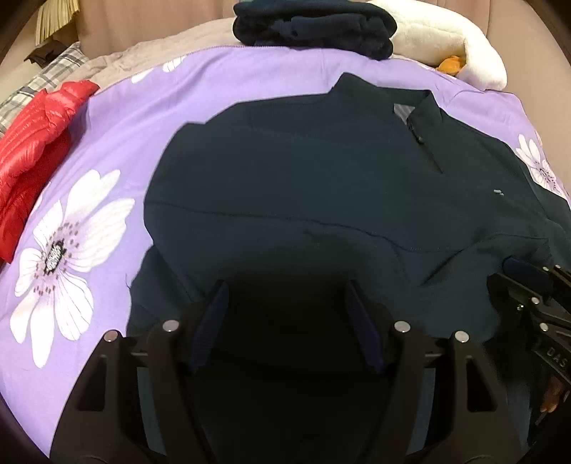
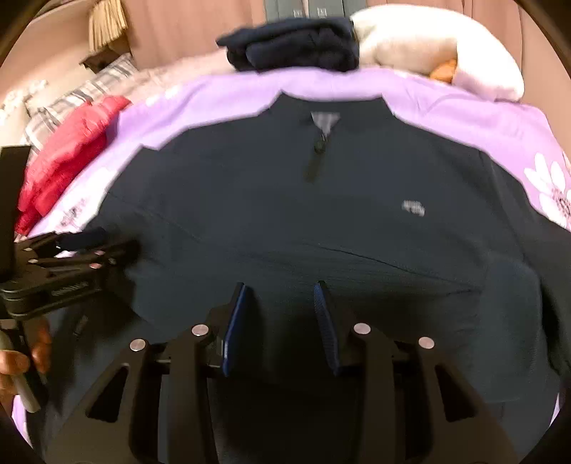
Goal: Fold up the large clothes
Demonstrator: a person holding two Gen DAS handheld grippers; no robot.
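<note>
A large dark navy quarter-zip top (image 1: 285, 185) lies front up on a purple flowered bed cover (image 1: 117, 142), collar away from me, with a small grey logo (image 2: 413, 207) on its chest. It also shows in the right wrist view (image 2: 285, 214). My left gripper (image 1: 287, 289) is open and empty over the top's lower left part. My right gripper (image 2: 282, 289) is open and empty over the lower middle. Each gripper appears at the edge of the other's view: the right one (image 1: 535, 296), the left one (image 2: 67, 257).
A red puffer jacket (image 1: 32, 150) lies at the left of the cover. A folded dark garment (image 1: 314, 25) and a white plush blanket (image 1: 453, 39) sit at the far edge. A plaid pillow (image 1: 43, 75) is at the far left.
</note>
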